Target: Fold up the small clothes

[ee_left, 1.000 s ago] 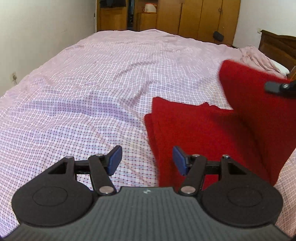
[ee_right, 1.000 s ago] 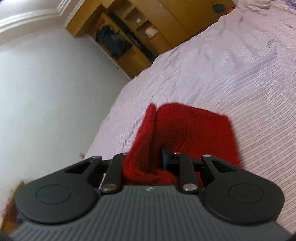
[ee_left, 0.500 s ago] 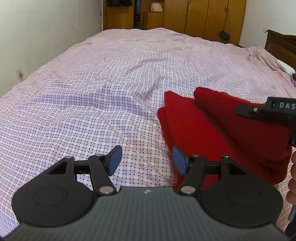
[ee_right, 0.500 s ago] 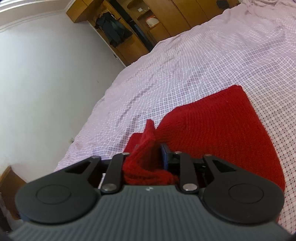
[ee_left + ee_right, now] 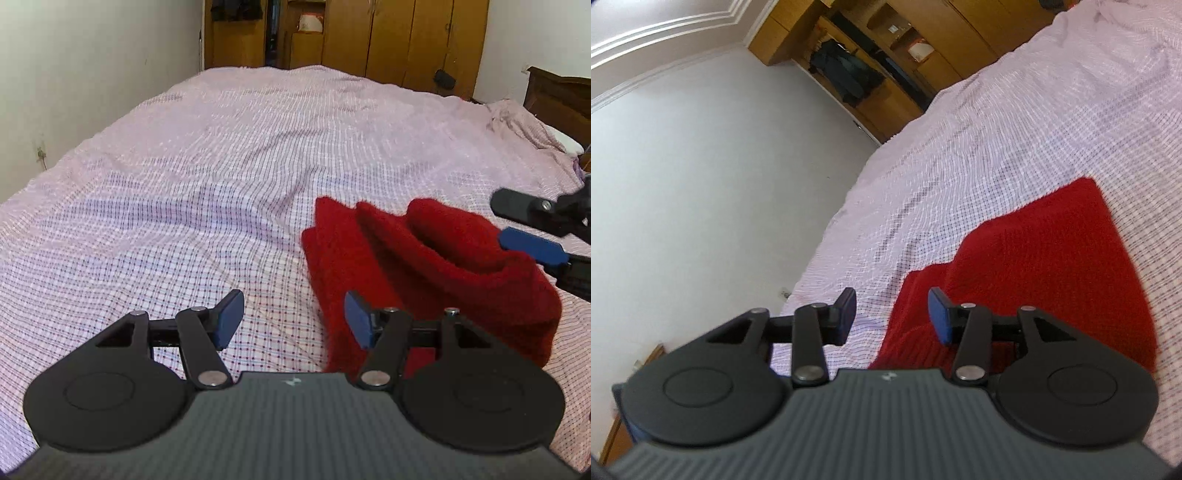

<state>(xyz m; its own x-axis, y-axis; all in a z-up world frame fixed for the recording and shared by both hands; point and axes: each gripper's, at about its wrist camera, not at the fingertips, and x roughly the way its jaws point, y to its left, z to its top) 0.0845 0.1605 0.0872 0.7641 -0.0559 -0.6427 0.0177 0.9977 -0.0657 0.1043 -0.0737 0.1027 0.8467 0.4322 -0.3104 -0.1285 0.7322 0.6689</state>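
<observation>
Red knitted garment (image 5: pixel 424 266) lies folded on the checked bed sheet (image 5: pixel 184 221), its top layer bulging in a loose hump instead of lying flat. The right gripper (image 5: pixel 892 317) has just been opening its jaws; they now stand partly apart with nothing pinched, the near corner of the fabric lying below and to the right of the gap. The left gripper (image 5: pixel 293 319) hovers with jaws wide and empty over bare sheet, the garment's near left edge just beside its right pad. The stack runs longest away from the left camera, so the right gripper, at its far right side, seems nearer the hump
</observation>
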